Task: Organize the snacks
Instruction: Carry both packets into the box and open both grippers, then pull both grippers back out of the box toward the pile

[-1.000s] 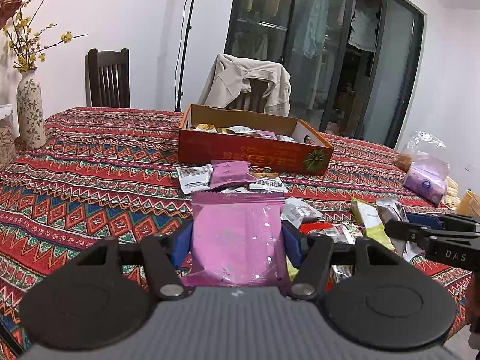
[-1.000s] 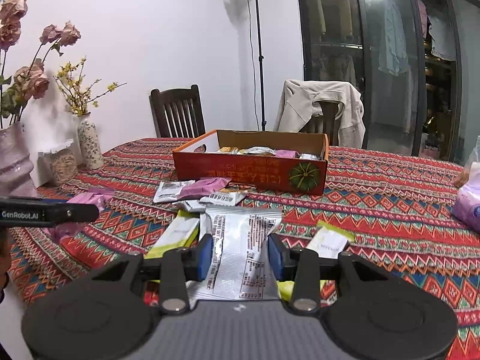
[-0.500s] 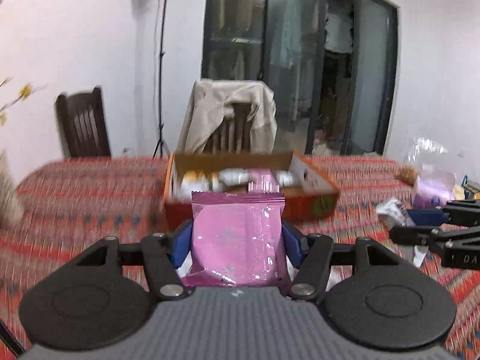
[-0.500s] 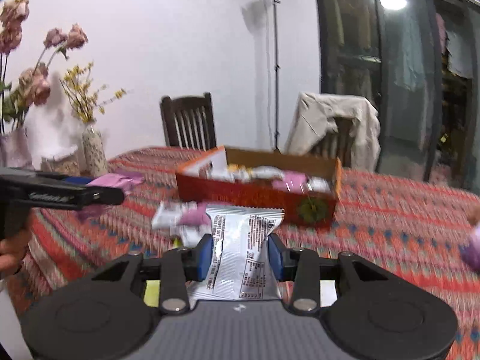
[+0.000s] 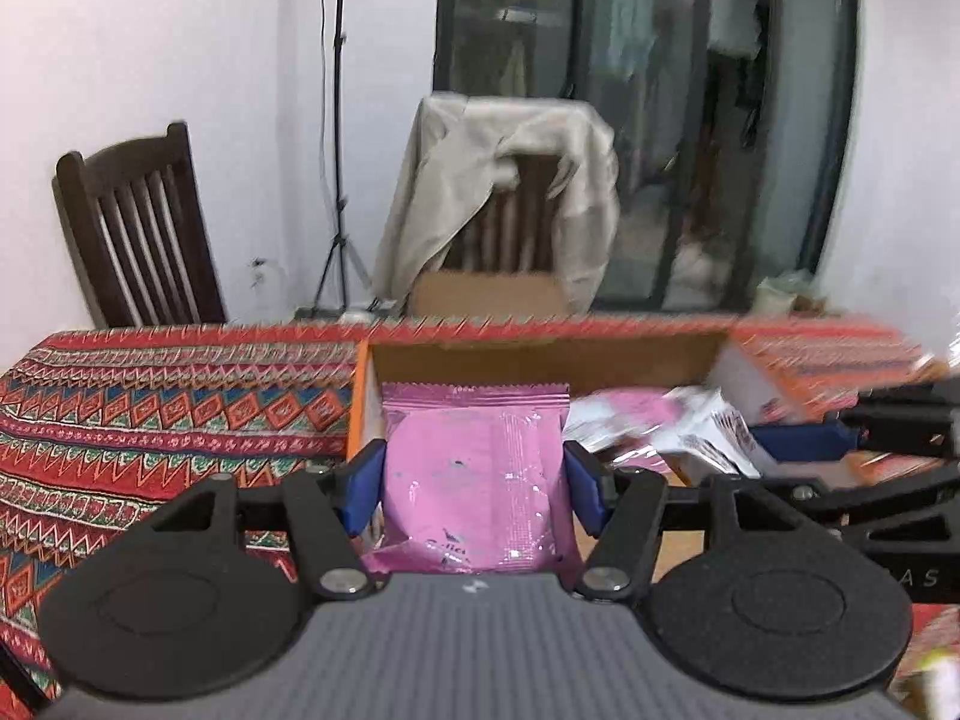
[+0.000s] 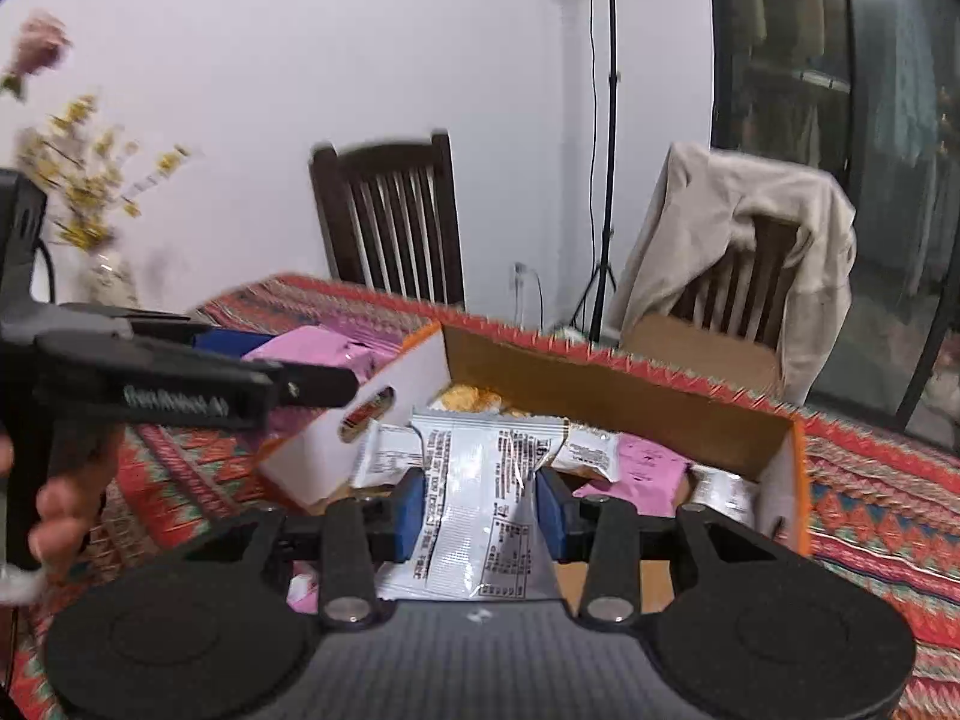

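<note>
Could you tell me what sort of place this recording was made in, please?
Most likely a home dining room: a table under a patterned red cloth, wooden dining chairs, one draped with a beige jacket, and glass doors with clothes hanging behind them.

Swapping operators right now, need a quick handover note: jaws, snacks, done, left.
Left gripper: jaws shut on a pink foil snack packet, held over the left end of the open orange cardboard box.
Right gripper: jaws shut on a silver-white printed snack packet, held over the same box.
Box sits on the red patterned tablecloth and already holds several pink and white packets.
Done: both packets picked up and brought to the box.
Left: release both into the box. Any snacks remaining on the table are out of view, so check.
</note>
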A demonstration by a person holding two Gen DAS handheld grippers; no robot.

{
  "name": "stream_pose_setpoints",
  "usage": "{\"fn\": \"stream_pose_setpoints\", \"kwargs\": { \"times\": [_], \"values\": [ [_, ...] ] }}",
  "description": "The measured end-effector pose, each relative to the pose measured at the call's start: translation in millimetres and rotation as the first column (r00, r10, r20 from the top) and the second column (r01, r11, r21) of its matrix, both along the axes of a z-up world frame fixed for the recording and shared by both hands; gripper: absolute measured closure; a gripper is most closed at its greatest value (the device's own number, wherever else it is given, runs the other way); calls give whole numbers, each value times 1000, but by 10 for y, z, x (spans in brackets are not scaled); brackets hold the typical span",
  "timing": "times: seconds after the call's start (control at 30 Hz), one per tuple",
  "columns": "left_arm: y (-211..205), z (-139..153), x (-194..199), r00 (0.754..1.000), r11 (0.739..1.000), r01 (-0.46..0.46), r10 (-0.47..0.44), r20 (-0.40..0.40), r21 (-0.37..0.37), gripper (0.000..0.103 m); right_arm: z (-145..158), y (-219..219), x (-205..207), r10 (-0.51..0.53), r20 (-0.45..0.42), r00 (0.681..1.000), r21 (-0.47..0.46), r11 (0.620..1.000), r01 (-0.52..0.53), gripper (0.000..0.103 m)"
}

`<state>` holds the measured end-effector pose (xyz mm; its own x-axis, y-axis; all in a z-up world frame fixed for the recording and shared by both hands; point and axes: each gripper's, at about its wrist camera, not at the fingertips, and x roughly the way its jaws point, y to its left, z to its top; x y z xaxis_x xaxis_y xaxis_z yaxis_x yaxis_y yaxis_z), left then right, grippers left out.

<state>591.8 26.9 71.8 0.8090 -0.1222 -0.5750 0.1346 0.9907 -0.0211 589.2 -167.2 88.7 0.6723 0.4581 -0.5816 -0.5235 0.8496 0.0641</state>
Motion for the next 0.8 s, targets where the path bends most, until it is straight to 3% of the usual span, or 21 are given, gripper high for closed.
{"fn": "stream_pose_setpoints", "kwargs": {
  "times": [0.13, 0.23, 0.3, 0.37, 0.43, 0.53, 0.8],
  "values": [
    [1, -252, 252, 997, 1000, -6, 6, -74, -4, 40, -361, 262, 429, 4, -106, 994, -38, 999, -8, 64],
    [62, -295, 243, 997, 999, 5, -8, -82, -32, 37, -618, 412, 649, -2, -182, 983, -54, 999, -8, 64],
    [111, -262, 167, 998, 999, 27, -29, -60, -45, 28, -725, 445, 728, 20, -251, 968, 1, 1000, -20, 61],
    [155, -202, 87, 999, 998, 34, -35, -34, -45, 27, -772, 473, 707, 66, -296, 953, 68, 997, -48, 58],
    [224, -128, 19, 1000, 999, 25, -25, -18, -42, 27, -768, 489, 665, 74, -288, 955, 66, 996, -57, 50],
    [300, -32, -20, 1000, 999, 6, -6, -11, -41, 27, -680, 468, 614, 33, -236, 971, 11, 999, -32, 50],
    [346, 364, -439, 999, 999, 14, -12, 38, -47, 24, -109, 218, 289, 12, -134, 991, 6, 1000, -11, 48]
  ]
}}
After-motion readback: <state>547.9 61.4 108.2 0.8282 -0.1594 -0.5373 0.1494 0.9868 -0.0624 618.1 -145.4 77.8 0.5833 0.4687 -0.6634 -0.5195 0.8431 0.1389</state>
